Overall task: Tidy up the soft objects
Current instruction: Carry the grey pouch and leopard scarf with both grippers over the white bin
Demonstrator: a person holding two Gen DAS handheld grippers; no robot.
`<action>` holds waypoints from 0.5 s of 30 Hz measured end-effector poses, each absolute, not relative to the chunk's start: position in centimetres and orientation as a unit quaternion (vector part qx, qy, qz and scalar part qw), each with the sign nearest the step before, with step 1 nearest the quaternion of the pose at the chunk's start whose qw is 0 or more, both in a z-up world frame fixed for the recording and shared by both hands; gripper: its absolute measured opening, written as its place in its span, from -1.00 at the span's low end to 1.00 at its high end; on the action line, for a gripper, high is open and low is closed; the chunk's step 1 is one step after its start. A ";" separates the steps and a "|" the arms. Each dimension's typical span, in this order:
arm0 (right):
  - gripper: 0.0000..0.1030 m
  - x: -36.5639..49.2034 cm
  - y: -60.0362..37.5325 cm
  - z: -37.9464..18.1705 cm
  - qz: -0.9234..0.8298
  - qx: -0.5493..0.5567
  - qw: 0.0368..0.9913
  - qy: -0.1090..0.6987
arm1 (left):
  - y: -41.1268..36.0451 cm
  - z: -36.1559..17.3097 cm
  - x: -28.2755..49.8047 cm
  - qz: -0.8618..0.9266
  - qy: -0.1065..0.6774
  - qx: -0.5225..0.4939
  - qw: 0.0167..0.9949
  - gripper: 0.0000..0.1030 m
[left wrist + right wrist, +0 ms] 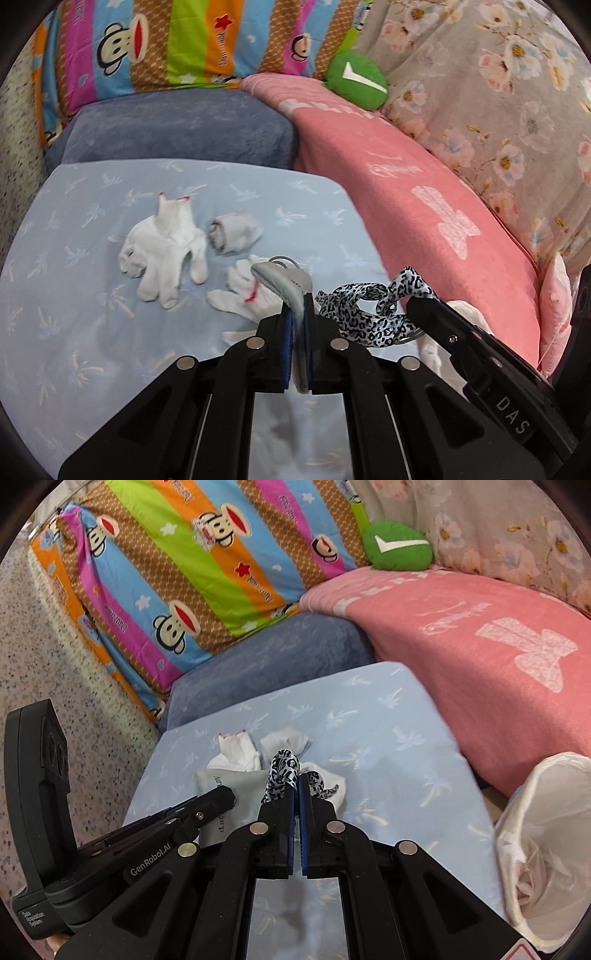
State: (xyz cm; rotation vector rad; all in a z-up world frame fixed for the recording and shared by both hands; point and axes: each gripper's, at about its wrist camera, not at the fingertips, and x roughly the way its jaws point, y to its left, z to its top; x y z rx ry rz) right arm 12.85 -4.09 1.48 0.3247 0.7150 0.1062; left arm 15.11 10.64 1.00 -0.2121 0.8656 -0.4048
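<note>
1. Plainly, we have both tongs clamped shut on cloth: the left gripper [297, 328] pinches the edge of a flat grey pouch [284, 284], and the right gripper [295, 805] pinches a leopard-print strap [282, 775].
2. Pouch and strap look joined, so we judge them 1 object held between 2 grippers, raised above the pale blue sheet [92, 332].
3. The relation the next move turns on — the strap's long axis runs across from the left tongs' tips to the right tongs' tips, sagging in loops between them.
4. A white bag-lined bin [546, 834] stands to the right of the right tongs, so the right hand is nearer — probably the drop spot.
5. Beyond the left tongs lie a pair of white gloves [166, 243], 1 rolled sock [234, 236], and 1 more glove [243, 295] just past the tips.
</note>
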 end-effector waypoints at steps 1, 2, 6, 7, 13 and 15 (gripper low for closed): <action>-0.96 12.4 -4.6 1.9 0.048 0.160 0.924 0.343 | 10.1 1.4 14.8 -0.200 0.412 -0.099 0.884 -0.90; -0.96 11.9 -5.2 2.2 0.043 0.162 0.926 0.338 | 9.6 1.7 14.6 -0.205 0.408 -0.095 0.884 -0.90; -0.96 9.7 -8.1 3.6 0.023 0.171 0.933 0.317 | 7.0 3.0 13.6 -0.227 0.395 -0.080 0.887 -0.90; -0.96 9.2 -8.9 3.9 0.018 0.174 0.933 0.313 | 6.4 3.2 13.2 -0.232 0.393 -0.076 0.887 -0.90; -0.96 6.2 -13.9 4.8 -0.019 0.194 0.936 0.291 | 2.2 4.1 11.7 -0.266 0.383 -0.051 0.883 -0.90; -0.96 5.1 -15.6 4.9 -0.032 0.200 0.937 0.285 | 0.6 4.3 11.1 -0.279 0.379 -0.042 0.881 -0.90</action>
